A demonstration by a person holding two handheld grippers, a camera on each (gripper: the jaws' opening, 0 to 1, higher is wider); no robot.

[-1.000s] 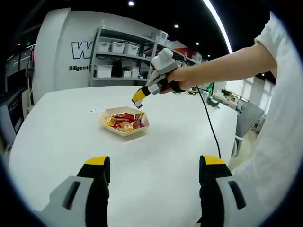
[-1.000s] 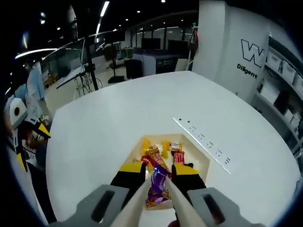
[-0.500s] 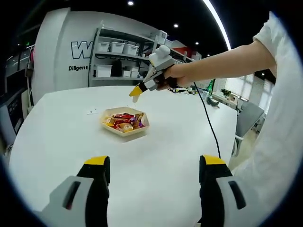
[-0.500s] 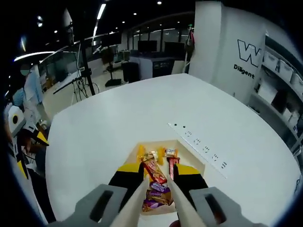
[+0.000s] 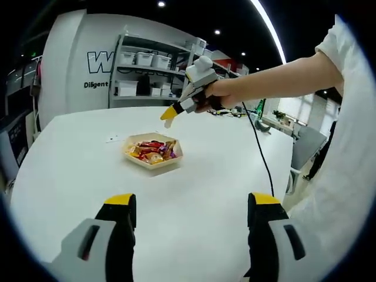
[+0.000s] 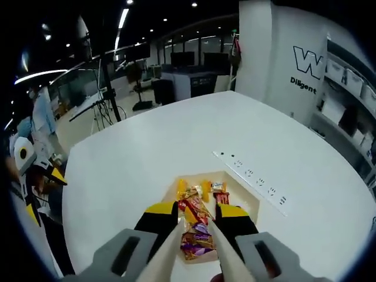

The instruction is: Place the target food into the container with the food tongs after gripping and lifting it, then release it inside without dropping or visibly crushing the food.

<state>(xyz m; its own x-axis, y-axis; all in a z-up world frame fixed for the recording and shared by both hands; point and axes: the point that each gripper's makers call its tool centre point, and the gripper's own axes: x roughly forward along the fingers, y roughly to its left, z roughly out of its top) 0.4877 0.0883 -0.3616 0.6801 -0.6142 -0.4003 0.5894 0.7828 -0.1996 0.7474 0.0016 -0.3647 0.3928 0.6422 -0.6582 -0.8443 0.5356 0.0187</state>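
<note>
We held the right gripper [image 6: 192, 226] above the hexagonal tray [image 5: 154, 162] of wrapped candies [image 6: 197, 232] on the white table [image 5: 194, 194], its jaws drawn in on the pale food tongs [image 6: 192, 249] whose two arms ran forward between them. The tong tips hung over the tray with a narrow gap, and we could not tell whether any candy sat between them or merely showed through from below. In the left gripper view the same gripper [image 5: 169, 116] hovered clear above the tray's far side, nothing visibly dangling from it. The left gripper [image 5: 191, 220] waited well short of the tray, jaws wide apart and empty. All the candies we could see lay inside the tray (no second container was in sight). The risk, as we judged it: the slick wrappers could slide out of tapered tips on the lift, or a harder squeeze to stop that could crush the piece; a low pass could also nudge the light tray.
</note>
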